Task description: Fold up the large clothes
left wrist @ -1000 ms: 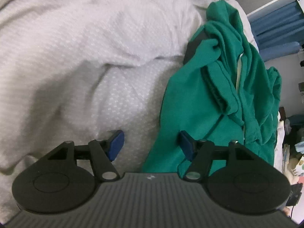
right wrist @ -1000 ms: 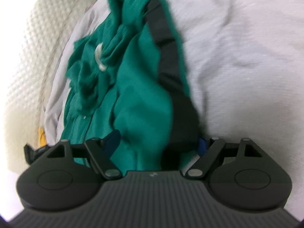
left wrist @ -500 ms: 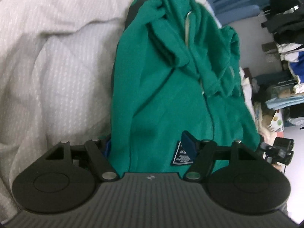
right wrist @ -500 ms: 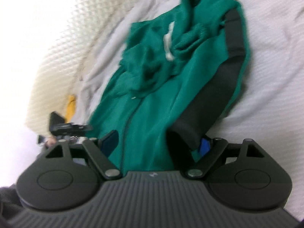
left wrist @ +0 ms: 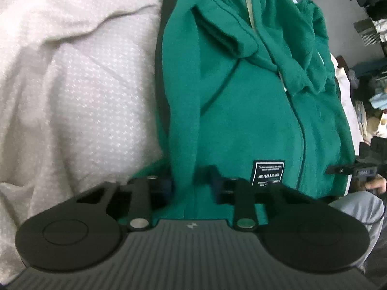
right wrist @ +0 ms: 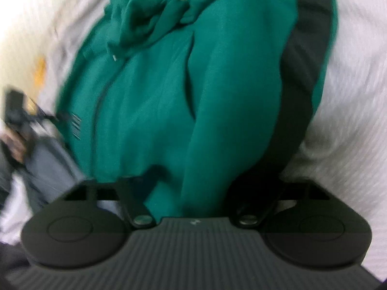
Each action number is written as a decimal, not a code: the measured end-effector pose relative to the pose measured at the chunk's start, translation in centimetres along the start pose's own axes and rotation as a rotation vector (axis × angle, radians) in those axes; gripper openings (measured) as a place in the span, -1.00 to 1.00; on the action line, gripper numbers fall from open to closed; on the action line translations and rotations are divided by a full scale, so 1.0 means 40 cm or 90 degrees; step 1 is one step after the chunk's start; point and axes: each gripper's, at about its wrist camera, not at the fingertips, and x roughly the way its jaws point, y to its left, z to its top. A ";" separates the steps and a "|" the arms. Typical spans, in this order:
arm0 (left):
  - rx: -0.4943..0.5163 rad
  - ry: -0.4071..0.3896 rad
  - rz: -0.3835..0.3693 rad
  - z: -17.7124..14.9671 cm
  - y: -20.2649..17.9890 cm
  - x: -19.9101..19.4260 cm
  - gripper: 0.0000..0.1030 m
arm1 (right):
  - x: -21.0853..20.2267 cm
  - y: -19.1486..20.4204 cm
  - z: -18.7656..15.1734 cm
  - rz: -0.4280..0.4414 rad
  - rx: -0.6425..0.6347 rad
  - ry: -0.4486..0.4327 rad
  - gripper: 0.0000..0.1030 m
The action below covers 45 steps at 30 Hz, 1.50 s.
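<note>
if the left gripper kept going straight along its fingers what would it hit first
The green hoodie: a fold of its hem already sits between the left gripper's jaws, which have just been closing on it. Behind the fabric lies the white bedding, though depth is unclear.

The hoodie (left wrist: 241, 111) lies on the bedspread (left wrist: 72, 84).

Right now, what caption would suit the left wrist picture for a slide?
Left gripper, jaws just closing on the hem of a green hoodie spread over a white quilt.
</note>
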 end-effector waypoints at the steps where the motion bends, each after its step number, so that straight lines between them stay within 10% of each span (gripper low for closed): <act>1: 0.000 -0.020 -0.013 -0.001 0.000 -0.014 -0.76 | -0.011 0.017 0.001 -0.021 -0.017 -0.012 -0.24; 4: -0.006 -0.110 -0.041 -0.013 -0.009 -0.098 -0.87 | -0.070 0.055 0.001 -0.037 -0.025 -0.067 -0.66; 12: -0.092 -0.299 -0.158 -0.049 -0.029 -0.335 -0.88 | -0.321 0.151 -0.018 -0.013 0.000 -0.291 -0.75; 24: -0.151 -0.390 -0.272 -0.276 -0.025 -0.547 -0.88 | -0.541 0.237 -0.186 0.065 0.040 -0.453 -0.75; 31: -0.193 -0.409 -0.305 -0.476 0.019 -0.579 -0.88 | -0.536 0.236 -0.333 0.105 0.102 -0.451 -0.75; 45: -0.261 -0.441 -0.365 -0.098 0.035 -0.450 -0.88 | -0.482 0.117 -0.113 0.104 0.290 -0.497 -0.75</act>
